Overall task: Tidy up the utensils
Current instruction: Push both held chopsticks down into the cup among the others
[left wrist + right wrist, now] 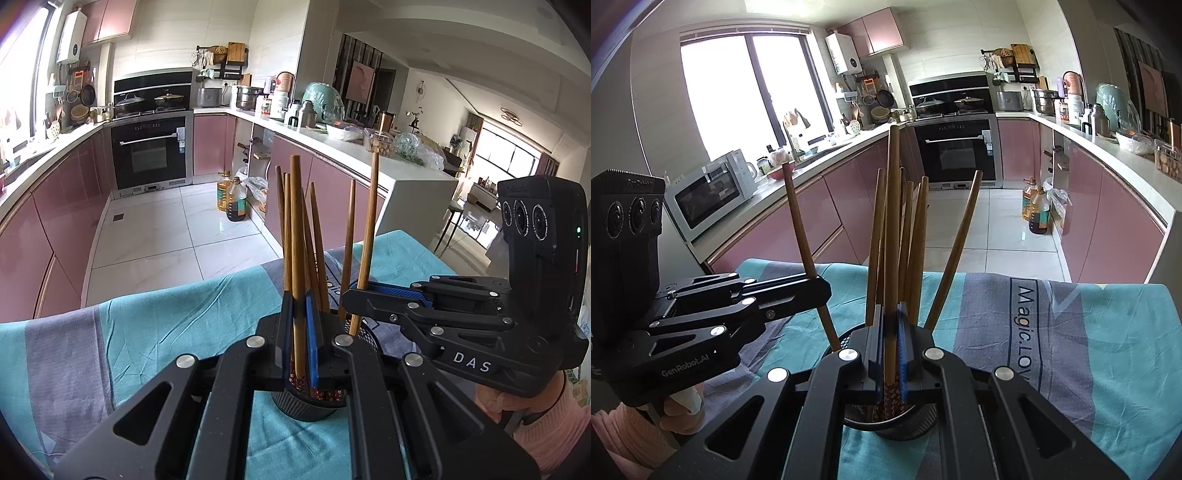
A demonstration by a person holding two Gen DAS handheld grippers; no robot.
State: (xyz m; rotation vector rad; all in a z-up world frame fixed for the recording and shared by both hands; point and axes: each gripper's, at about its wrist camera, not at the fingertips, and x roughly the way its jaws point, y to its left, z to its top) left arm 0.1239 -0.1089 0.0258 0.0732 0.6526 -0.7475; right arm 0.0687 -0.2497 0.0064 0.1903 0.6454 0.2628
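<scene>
A black mesh holder [308, 406] [891, 424] stands on the teal and grey cloth and holds several brown wooden chopsticks [314, 243] [912, 236]. My left gripper [300, 306] is shut on one chopstick [296, 229], upright with its patterned lower end in the holder. It also shows at the left of the right wrist view [822, 291]. My right gripper [892, 317] is shut on another chopstick [893, 206], also standing in the holder. It shows at the right of the left wrist view [354, 295], on a long leaning chopstick [370, 221].
The cloth [166, 314] [1089, 332] covers a table that ends at a white tiled floor [159, 229]. Pink kitchen cabinets [1108, 206], an oven [149, 151], oil bottles [232, 197] and a microwave [709, 192] lie beyond. A hand in a pink sleeve [546, 417] holds the right gripper.
</scene>
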